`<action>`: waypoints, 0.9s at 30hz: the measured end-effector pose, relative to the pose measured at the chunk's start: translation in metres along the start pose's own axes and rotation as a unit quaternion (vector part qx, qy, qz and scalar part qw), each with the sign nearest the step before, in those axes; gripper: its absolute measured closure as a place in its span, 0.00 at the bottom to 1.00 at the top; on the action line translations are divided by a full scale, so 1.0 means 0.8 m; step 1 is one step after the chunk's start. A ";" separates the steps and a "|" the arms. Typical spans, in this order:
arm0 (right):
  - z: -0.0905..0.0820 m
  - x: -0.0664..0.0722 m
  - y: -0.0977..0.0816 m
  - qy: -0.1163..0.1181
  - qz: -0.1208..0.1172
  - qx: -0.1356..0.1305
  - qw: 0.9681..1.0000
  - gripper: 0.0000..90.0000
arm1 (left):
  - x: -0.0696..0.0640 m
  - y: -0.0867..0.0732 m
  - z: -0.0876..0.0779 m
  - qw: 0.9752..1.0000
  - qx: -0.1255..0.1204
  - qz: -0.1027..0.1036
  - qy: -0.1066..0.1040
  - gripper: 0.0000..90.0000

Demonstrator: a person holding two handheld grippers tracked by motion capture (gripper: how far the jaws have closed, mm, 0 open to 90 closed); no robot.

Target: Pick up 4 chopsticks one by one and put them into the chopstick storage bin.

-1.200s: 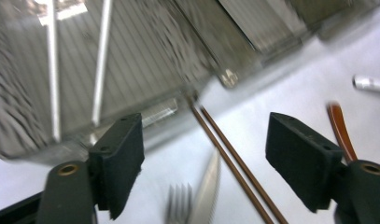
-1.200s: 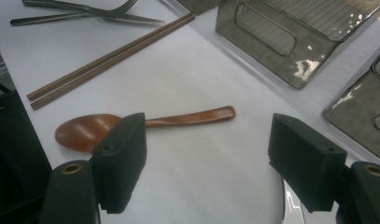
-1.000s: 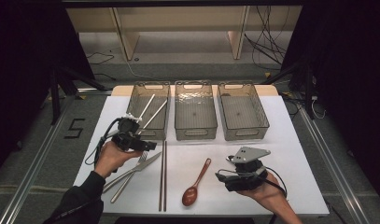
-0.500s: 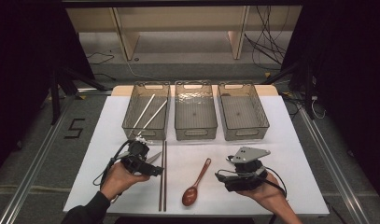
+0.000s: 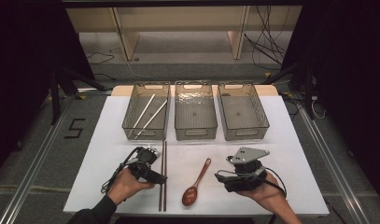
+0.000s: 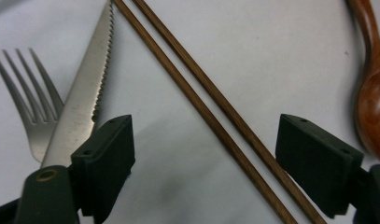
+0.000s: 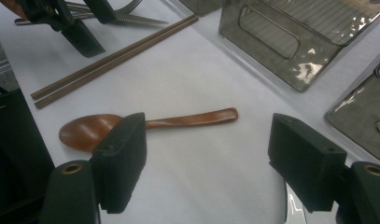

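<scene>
- Brown chopsticks (image 6: pixel 211 112) lay side by side on the white table (image 5: pixel 290 140), near 3 clear bins (image 5: pixel 195 110); dark room around.
- They ran between the spread jaws of the left gripper (image 6: pixel 204 154), untouched, beside a knife (image 6: pixel 85 107).
- Right gripper (image 7: pixel 206 158) stood spread, holding nothing.

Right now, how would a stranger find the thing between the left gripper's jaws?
On the white table, look below the leftmost basket. Two dark brown chopsticks lie side by side there, thin and straight, unlike the steel knife and fork beside them.
</scene>
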State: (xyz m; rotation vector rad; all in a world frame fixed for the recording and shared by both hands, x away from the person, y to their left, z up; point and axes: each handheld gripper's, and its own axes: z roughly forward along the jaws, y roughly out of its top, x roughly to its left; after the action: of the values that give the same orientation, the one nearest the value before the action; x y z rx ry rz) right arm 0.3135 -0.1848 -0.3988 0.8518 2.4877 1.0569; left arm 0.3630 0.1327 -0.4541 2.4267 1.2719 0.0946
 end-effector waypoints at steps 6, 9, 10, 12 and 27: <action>0.000 0.000 0.000 0.001 -0.002 0.000 1.000 0.32 | -0.003 0.000 0.006 1.000 0.010 0.006 -0.006 0.36; 0.000 0.000 0.000 0.001 -0.002 0.001 1.000 0.32 | -0.006 0.001 0.009 1.000 0.016 0.014 -0.006 0.40; 0.000 0.000 0.000 0.000 -0.002 0.001 1.000 0.32 | -0.006 0.001 0.010 1.000 0.018 0.015 -0.006 0.42; 0.000 0.001 0.000 0.001 -0.002 0.001 1.000 0.32 | -0.007 0.001 0.011 1.000 0.023 0.017 -0.006 0.45; 0.000 0.001 0.000 0.002 -0.002 0.000 1.000 0.33 | -0.010 0.000 0.014 0.999 0.041 0.028 -0.010 0.50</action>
State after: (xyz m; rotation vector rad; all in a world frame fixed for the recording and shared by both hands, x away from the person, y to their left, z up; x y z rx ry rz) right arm 0.3128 -0.1843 -0.3986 0.8446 2.4917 1.0578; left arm 0.3608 0.1227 -0.4635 2.5262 1.2210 0.0343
